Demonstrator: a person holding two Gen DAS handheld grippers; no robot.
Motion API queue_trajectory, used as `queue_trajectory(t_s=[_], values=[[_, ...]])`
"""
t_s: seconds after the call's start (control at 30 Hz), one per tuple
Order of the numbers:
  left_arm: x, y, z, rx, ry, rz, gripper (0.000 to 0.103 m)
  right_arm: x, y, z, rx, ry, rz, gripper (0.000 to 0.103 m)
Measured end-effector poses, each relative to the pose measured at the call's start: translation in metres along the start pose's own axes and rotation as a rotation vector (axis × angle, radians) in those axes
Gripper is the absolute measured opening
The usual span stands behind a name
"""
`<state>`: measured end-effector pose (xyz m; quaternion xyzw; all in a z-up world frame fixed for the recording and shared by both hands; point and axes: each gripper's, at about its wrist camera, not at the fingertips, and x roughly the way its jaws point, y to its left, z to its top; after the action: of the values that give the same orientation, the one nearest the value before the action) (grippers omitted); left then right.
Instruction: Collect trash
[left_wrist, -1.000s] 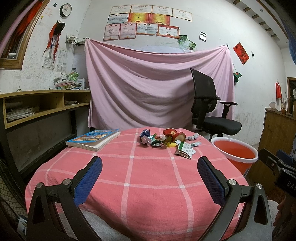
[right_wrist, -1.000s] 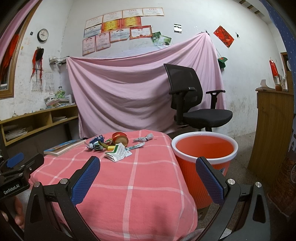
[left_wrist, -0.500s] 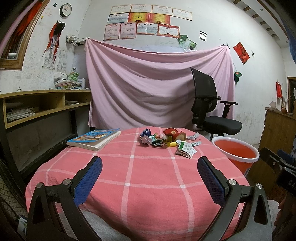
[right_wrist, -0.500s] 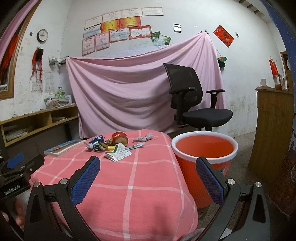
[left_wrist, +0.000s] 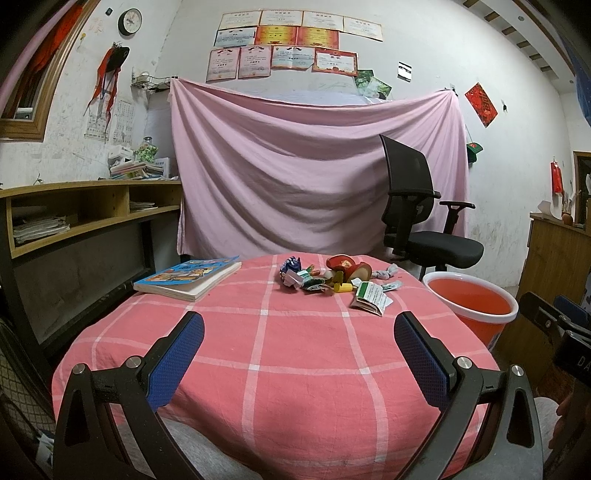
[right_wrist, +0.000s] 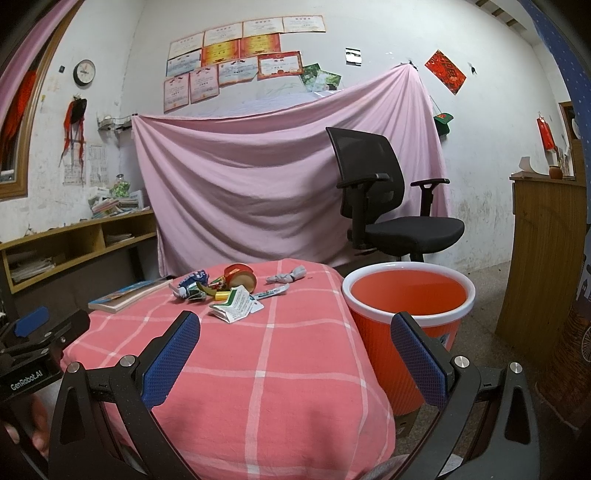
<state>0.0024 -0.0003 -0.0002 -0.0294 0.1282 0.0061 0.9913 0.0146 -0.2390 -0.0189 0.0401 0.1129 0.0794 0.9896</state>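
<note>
A pile of trash (left_wrist: 325, 277) lies at the far side of the pink checked table (left_wrist: 280, 350): crumpled wrappers, a red tape roll (right_wrist: 240, 277), a green-and-white packet (left_wrist: 370, 297) and a grey twisted wrapper (right_wrist: 288, 275). An orange bin (right_wrist: 406, 317) stands on the floor to the table's right, with nothing seen inside. My left gripper (left_wrist: 299, 354) hangs open over the table's near edge, well short of the pile. My right gripper (right_wrist: 295, 350) is open too, over the table's right corner beside the bin (left_wrist: 471, 306).
A colourful book (left_wrist: 188, 277) lies on the table's far left. A black office chair (right_wrist: 388, 206) stands behind the bin before a pink sheet. Wooden shelves (left_wrist: 74, 218) run along the left, a wooden cabinet (right_wrist: 539, 258) on the right. The person's grey-clad lap sits below the grippers.
</note>
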Motion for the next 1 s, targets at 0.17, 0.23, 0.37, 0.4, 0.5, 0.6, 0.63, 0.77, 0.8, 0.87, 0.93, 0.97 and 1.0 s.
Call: queue_trajectory(t_s=[0.17, 0.23, 0.37, 0.4, 0.5, 0.6, 0.63, 0.77, 0.8, 0.87, 0.93, 0.97, 1.0], values=[[0.000, -0.001, -0.002, -0.001, 0.000, 0.000, 0.101, 0.000, 0.000, 0.000, 0.000, 0.001, 0.001, 0.103], [0.000, -0.002, -0.001, -0.002, 0.000, 0.000, 0.101, 0.000, 0.000, 0.000, 0.000, 0.001, 0.001, 0.103], [-0.001, -0.002, -0.001, 0.000, -0.001, 0.000, 0.101, -0.003, -0.002, -0.001, 0.001, 0.001, 0.001, 0.103], [-0.001, -0.002, -0.001, 0.001, -0.001, 0.000, 0.101, -0.002, -0.002, -0.001, 0.001, 0.002, 0.001, 0.103], [-0.001, -0.001, 0.000, 0.002, 0.001, 0.000, 0.101, -0.002, -0.002, -0.001, 0.004, 0.001, 0.001, 0.103], [-0.002, 0.003, 0.001, 0.001, -0.005, -0.004, 0.101, -0.003, 0.004, 0.000, 0.011, -0.005, 0.009, 0.103], [-0.003, 0.005, 0.003, -0.001, -0.007, -0.007, 0.101, -0.003, 0.005, 0.001, 0.009, -0.007, 0.012, 0.103], [-0.002, 0.010, 0.012, -0.022, -0.007, -0.005, 0.101, -0.004, 0.010, 0.007, -0.003, -0.015, 0.033, 0.103], [0.000, 0.015, 0.015, -0.038, -0.011, 0.005, 0.101, -0.003, 0.009, 0.008, -0.003, -0.016, 0.035, 0.103], [0.004, 0.020, 0.019, -0.051, -0.011, 0.014, 0.101, 0.001, 0.009, 0.011, 0.001, -0.017, 0.039, 0.103], [0.010, 0.027, 0.024, -0.058, -0.015, 0.030, 0.101, 0.006, 0.007, 0.014, 0.010, -0.021, 0.043, 0.103], [0.012, 0.027, 0.026, -0.056, -0.018, 0.036, 0.101, 0.008, 0.007, 0.015, 0.012, -0.026, 0.044, 0.103], [0.015, 0.029, 0.028, -0.057, -0.026, 0.048, 0.101, 0.010, 0.005, 0.017, 0.014, -0.031, 0.045, 0.103]])
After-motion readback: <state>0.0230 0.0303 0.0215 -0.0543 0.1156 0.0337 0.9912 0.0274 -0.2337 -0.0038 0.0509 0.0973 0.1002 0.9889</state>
